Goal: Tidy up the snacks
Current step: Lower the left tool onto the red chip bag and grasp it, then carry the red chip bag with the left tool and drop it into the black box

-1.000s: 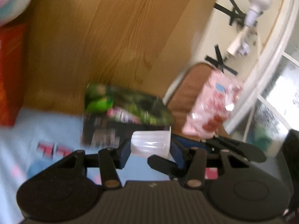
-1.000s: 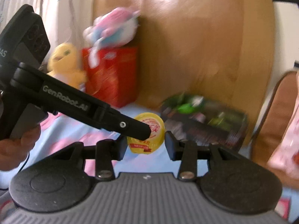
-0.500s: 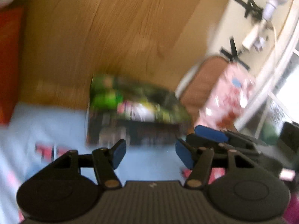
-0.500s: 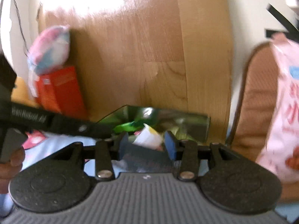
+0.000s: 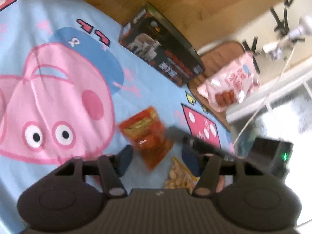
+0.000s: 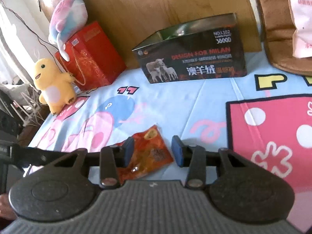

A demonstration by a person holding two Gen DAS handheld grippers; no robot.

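An orange-red snack packet lies flat on the blue cartoon bed sheet. My left gripper hangs just above it, jaws closing, the packet ahead of the blue pads and not pinched. My right gripper is over the same packet, jaws also closing, with a gap between the packet and each pad. A yellow snack packet lies under the left gripper. The black open-topped box stands against the wooden headboard with green packets inside.
A pink snack bag rests on a brown cushion at the right. A red gift bag, a yellow plush and a pastel plush stand left of the box. The other gripper's finger crosses the left view.
Each gripper held a small jelly cup over the black box a second ago; both cups are gone from the jaws. Both grippers have dropped and rolled toward the orange packet on the sheet.
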